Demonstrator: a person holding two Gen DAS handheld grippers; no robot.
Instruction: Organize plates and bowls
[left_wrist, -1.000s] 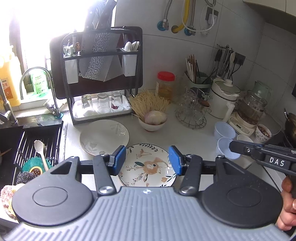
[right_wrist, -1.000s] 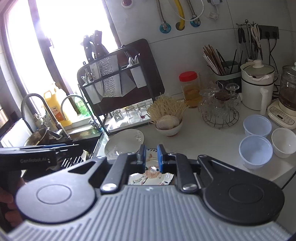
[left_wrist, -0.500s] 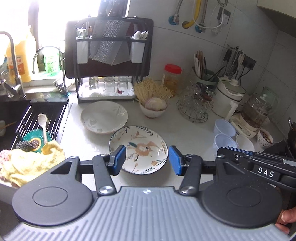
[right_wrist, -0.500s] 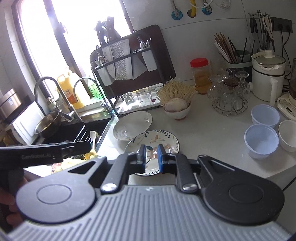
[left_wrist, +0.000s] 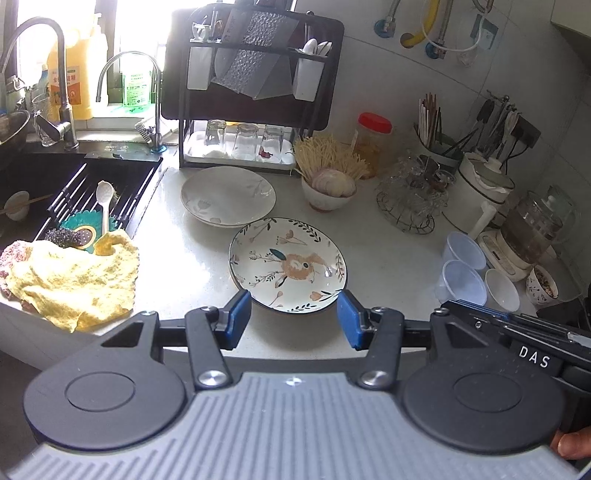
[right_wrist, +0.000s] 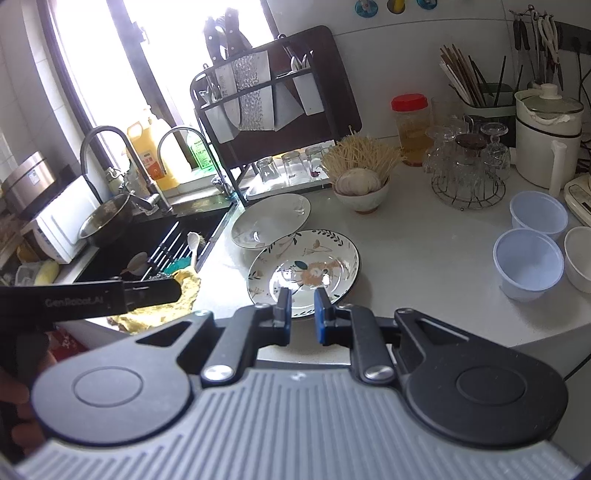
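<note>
A floral plate (left_wrist: 288, 264) (right_wrist: 306, 266) lies on the white counter near its front edge. A plain white plate (left_wrist: 228, 194) (right_wrist: 271, 221) sits just behind it to the left, their rims close together. My left gripper (left_wrist: 293, 314) hovers in front of the floral plate, open, its blue pads level with the plate's near rim and nothing between them. My right gripper (right_wrist: 303, 299) is shut but for a narrow slit and holds nothing; it points at the floral plate's near rim. A white bowl (left_wrist: 327, 199) (right_wrist: 362, 199) of garlic and noodles stands behind the plates.
Two clear plastic bowls (left_wrist: 463, 282) (right_wrist: 528, 262) and a small white bowl (left_wrist: 502, 290) stand at the right. A black dish rack (left_wrist: 251, 92) with glasses is at the back, a wire stand of glasses (left_wrist: 410, 199) beside it. The sink (left_wrist: 44, 184) and a yellow cloth (left_wrist: 74, 277) are at the left.
Both grippers have sunk toward the counter. In the left view the floral plate has drawn clear of the jaws and the yellow cloth has come into sight. Neither pair of jaws has changed width.
</note>
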